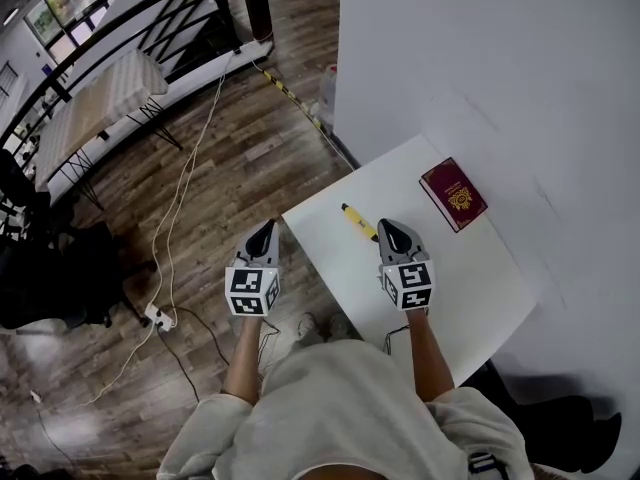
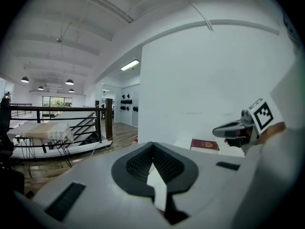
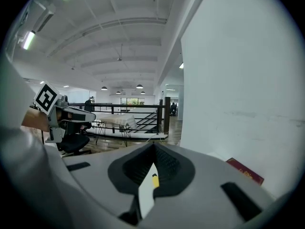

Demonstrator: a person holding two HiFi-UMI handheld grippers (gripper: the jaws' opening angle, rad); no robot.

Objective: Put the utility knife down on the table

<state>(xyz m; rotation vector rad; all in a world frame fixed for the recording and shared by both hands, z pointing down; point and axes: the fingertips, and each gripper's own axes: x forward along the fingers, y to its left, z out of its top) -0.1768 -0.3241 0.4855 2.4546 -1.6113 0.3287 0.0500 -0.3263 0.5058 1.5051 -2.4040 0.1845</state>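
A yellow utility knife [image 1: 358,221] lies on the white table [image 1: 470,288] near its far left edge, apart from both grippers. My right gripper [image 1: 392,230] hovers just right of it, jaws shut and empty. In the right gripper view the knife [image 3: 155,180] shows as a yellow sliver in the slit under the closed jaws of my right gripper [image 3: 153,147]. My left gripper [image 1: 263,233] hangs over the floor, left of the table corner, also shut with nothing in it. In its own view my left gripper [image 2: 152,146] has its tips touching.
A dark red passport [image 1: 453,194] lies on the table's far right, beside the white wall [image 1: 500,58]. White cables [image 1: 180,208] and a power strip [image 1: 158,316] lie on the wooden floor. A cloth-covered table [image 1: 95,108] and a black railing [image 1: 130,23] stand far left.
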